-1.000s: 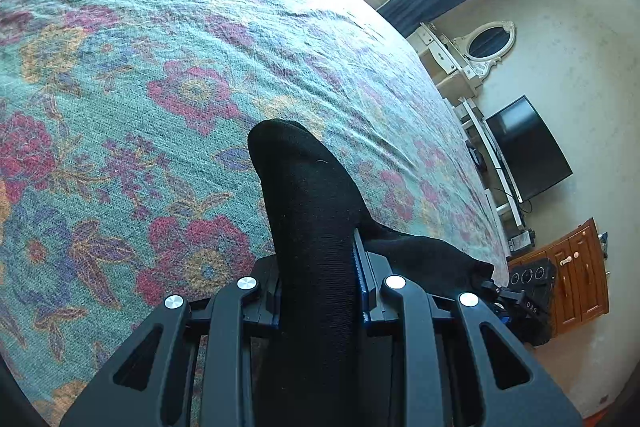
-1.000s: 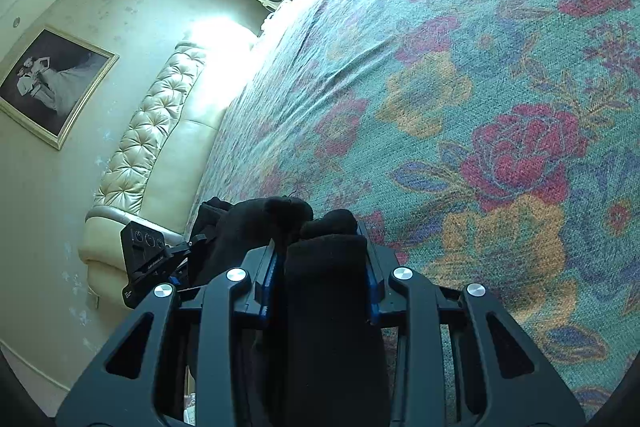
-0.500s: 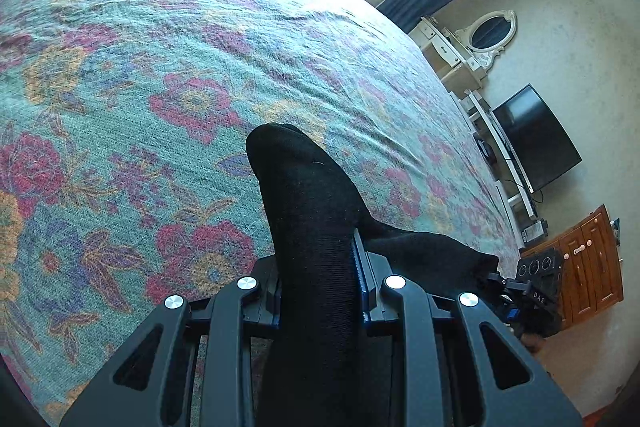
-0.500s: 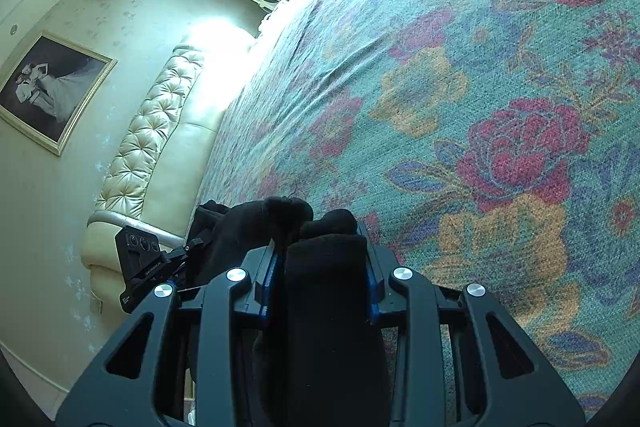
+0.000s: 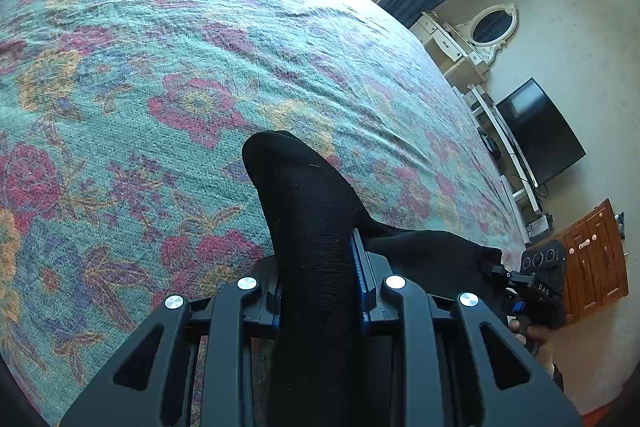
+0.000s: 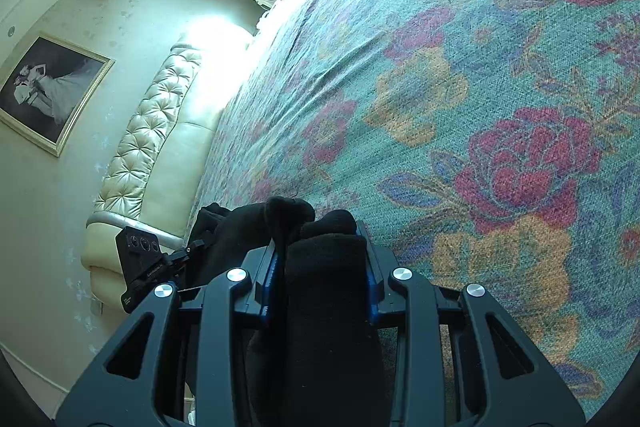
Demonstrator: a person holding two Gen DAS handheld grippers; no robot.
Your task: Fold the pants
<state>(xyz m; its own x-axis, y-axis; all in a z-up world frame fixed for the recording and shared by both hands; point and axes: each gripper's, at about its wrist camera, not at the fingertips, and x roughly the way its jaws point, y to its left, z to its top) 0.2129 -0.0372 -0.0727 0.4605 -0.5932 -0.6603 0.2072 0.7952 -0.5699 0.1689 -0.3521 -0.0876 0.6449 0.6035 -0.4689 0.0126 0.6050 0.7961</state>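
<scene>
The black pants (image 5: pixel 304 195) are held up over a floral bedspread (image 5: pixel 160 75). In the left wrist view, my left gripper (image 5: pixel 318 279) is shut on a thick fold of the cloth that bulges forward past the pads. From there the fabric stretches right to the other gripper (image 5: pixel 540 283), held by a hand (image 5: pixel 528 335). In the right wrist view, my right gripper (image 6: pixel 322 267) is shut on a bunched end of the pants (image 6: pixel 288 219). The cloth runs left toward the left gripper's body (image 6: pixel 140 263). The rest of the pants hangs hidden below both grippers.
The bedspread (image 6: pixel 480 75) fills most of both views. A tufted cream headboard (image 6: pixel 152 131) and a framed picture (image 6: pixel 48 91) are on the left. A television (image 5: pixel 544 131), a wooden cabinet (image 5: pixel 596 259) and a white dresser with an oval mirror (image 5: pixel 492 27) stand past the bed's far side.
</scene>
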